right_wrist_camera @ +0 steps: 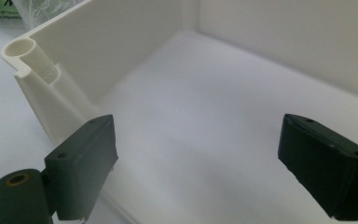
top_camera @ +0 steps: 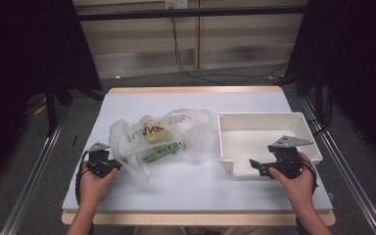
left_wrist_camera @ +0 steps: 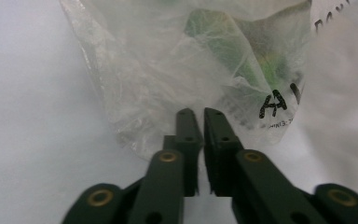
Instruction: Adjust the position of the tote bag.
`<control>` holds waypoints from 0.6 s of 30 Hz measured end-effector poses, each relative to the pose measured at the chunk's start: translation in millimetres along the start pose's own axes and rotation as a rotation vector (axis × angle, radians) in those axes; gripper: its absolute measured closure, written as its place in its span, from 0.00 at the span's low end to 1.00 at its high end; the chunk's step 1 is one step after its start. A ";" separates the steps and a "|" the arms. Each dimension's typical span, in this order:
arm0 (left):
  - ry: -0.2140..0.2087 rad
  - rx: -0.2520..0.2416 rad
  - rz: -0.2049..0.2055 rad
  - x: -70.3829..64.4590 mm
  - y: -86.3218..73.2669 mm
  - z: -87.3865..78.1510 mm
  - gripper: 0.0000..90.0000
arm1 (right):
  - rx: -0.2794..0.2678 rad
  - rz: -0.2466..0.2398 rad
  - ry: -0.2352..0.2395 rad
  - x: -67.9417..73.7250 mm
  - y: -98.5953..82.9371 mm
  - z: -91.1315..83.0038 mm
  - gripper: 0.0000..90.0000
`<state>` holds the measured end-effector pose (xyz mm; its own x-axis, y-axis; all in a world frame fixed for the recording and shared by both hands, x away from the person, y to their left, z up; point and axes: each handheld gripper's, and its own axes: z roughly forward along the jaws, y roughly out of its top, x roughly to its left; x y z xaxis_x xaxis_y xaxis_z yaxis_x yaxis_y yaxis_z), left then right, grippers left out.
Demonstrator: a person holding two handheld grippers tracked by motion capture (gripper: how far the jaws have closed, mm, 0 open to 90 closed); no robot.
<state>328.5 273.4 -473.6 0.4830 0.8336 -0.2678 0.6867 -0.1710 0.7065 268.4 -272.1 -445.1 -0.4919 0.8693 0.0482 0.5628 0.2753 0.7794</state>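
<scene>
A crumpled clear plastic bag lies mid-table with a yellow item and a green printed label inside. My left gripper is at the bag's left edge. In the left gripper view its jaws are pressed together on the thin film of the bag, which carries black lettering. To the right stands a white tray. My right gripper hovers over its near left corner. In the right gripper view that gripper is open wide over the bare floor of the tray.
The white tabletop has a wooden rim. Metal rails run along both sides of the table, and cables lie on the floor behind it. The tray's corner has a round post.
</scene>
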 end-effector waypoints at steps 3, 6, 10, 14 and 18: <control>0.004 0.001 -0.009 5.2 2.3 -1.2 1.00 | 0.003 0.009 -0.003 -0.6 -0.1 -1.3 0.13; 0.013 -0.004 -0.015 13.8 7.0 -2.2 1.00 | 0.004 0.012 -0.004 -0.8 -0.3 -0.7 0.12; 0.026 0.006 -0.003 25.2 17.7 -2.1 1.00 | 0.006 0.025 0.025 -0.3 -0.3 1.1 0.12; 0.037 -0.005 -0.020 38.2 24.0 0.3 1.00 | 0.005 0.014 0.029 5.2 3.5 2.5 0.12; 0.050 -0.018 -0.026 45.0 29.5 1.2 1.00 | 0.004 -0.009 0.038 9.0 10.0 4.9 0.12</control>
<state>371.1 305.3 -465.6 0.4372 0.8629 -0.2534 0.6887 -0.1400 0.7114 272.9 -259.5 -439.9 -0.5220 0.8505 0.0651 0.5611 0.2849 0.7772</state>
